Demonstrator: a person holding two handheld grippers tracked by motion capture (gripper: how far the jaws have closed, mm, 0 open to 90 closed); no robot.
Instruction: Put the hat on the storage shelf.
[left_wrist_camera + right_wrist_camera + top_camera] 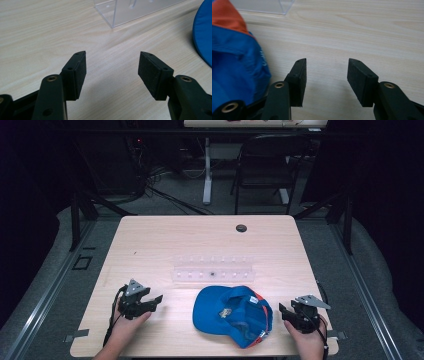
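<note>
- The table [150, 240] is a pale wooden top on which everything rests; bare wood is seen ahead of both tools and between their jaws.
- The cap [234, 315] is the thing nearest the tools: a blue cap lying upside down, its hollow turned up, between the two grippers, closer to the right one. In the right gripper view its blue and orange cloth [234, 60] lies just beside the left jaw, not between the jaws. In the left gripper view only a blue edge [203, 32] is seen, off to the right and ahead.
- The cap is judged light and soft: the crown is thin cloth that is likely to fold and sag when lifted, while the brim is probably stiffer and should keep its shape. Nothing about it looks fragile or slippery.
- A hold is best taken on an edge thin enough for the jaws: the brim, or the rim of the crown near the right tool. A pinch of the loose crown alone could let the cap droop and swing.
- The clear stand [213, 269] lies beyond the cap, well ahead of both tools; its corner is seen ahead of each pair of jaws.
- The left gripper [159, 298] is held wide apart with nothing in it, well away from the cap.
- The right gripper [281, 309] is also spread wide and holds nothing, just beside the cap's edge.
</note>
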